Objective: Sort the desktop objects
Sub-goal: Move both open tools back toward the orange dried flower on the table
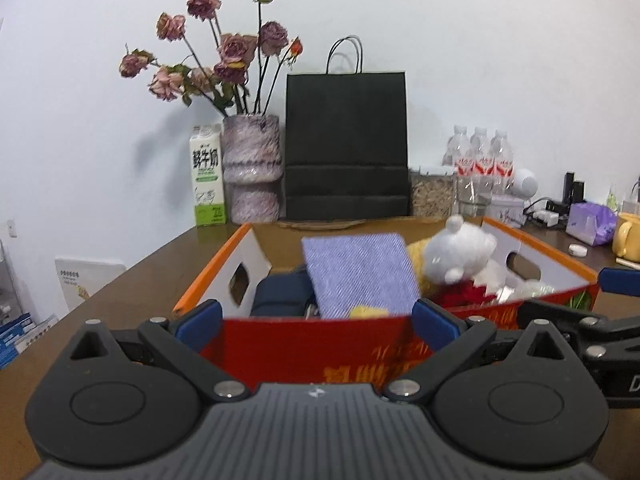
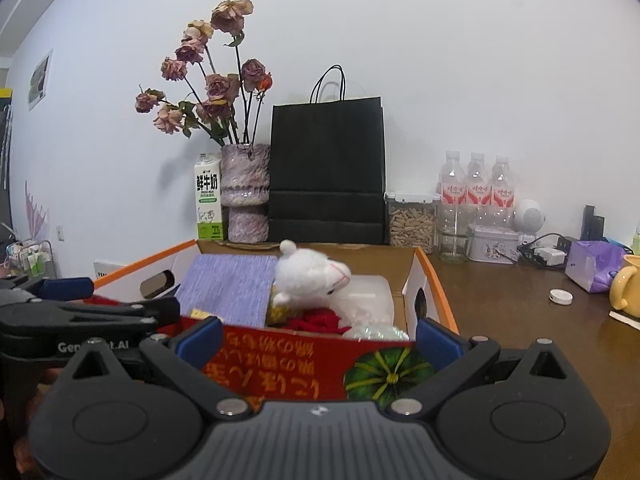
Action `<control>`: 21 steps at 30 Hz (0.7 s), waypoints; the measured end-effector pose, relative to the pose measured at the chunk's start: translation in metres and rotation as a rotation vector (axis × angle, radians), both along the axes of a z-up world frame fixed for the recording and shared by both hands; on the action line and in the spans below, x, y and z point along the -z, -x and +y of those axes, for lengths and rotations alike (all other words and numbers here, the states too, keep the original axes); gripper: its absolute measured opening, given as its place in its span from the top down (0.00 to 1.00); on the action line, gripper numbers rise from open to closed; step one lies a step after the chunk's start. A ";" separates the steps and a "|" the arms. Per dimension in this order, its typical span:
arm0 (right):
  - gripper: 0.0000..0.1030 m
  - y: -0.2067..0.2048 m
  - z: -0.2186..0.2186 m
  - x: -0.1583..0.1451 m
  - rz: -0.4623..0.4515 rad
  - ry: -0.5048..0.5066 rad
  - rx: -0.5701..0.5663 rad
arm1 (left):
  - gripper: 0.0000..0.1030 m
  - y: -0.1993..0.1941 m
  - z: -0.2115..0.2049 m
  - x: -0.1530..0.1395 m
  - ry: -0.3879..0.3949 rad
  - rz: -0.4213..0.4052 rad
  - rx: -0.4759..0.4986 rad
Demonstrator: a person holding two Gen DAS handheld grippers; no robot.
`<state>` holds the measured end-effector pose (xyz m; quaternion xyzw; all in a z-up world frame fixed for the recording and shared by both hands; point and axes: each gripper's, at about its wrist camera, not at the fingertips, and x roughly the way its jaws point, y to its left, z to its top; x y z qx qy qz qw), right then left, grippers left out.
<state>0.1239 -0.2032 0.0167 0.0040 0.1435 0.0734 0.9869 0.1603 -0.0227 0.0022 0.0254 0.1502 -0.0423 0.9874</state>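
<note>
Two tools hang spread wide and empty at the near wall of a filled cardboard box on the worktop.

The left tool (image 1: pixel 316 322) and right tool (image 2: pixel 318 338) face the red cardboard box (image 2: pixel 288 364). Only the right view shows its printed pumpkin (image 2: pixel 386 374); only the left shows a dark pouch (image 1: pixel 280 294). Inside lie one purple notebook (image 1: pixel 360 274) and one white plush toy (image 2: pixel 312 276). Behind stand one milk carton (image 1: pixel 207 176), a vase of dried roses (image 1: pixel 250 168), a black paper bag (image 1: pixel 346 148) and three water bottles (image 2: pixel 476 184).

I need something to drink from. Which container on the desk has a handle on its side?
The yellow mug at the far right edge. The bottles, glass and jar have none.
</note>
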 end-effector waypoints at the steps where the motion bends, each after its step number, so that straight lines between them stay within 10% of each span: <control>1: 0.00 0.002 0.001 0.001 0.007 0.001 0.000 | 0.00 0.002 0.003 0.000 0.010 -0.001 0.003; 21: 0.16 -0.026 0.033 0.020 0.311 0.028 -0.091 | 0.00 -0.005 0.034 0.016 -0.025 0.251 0.009</control>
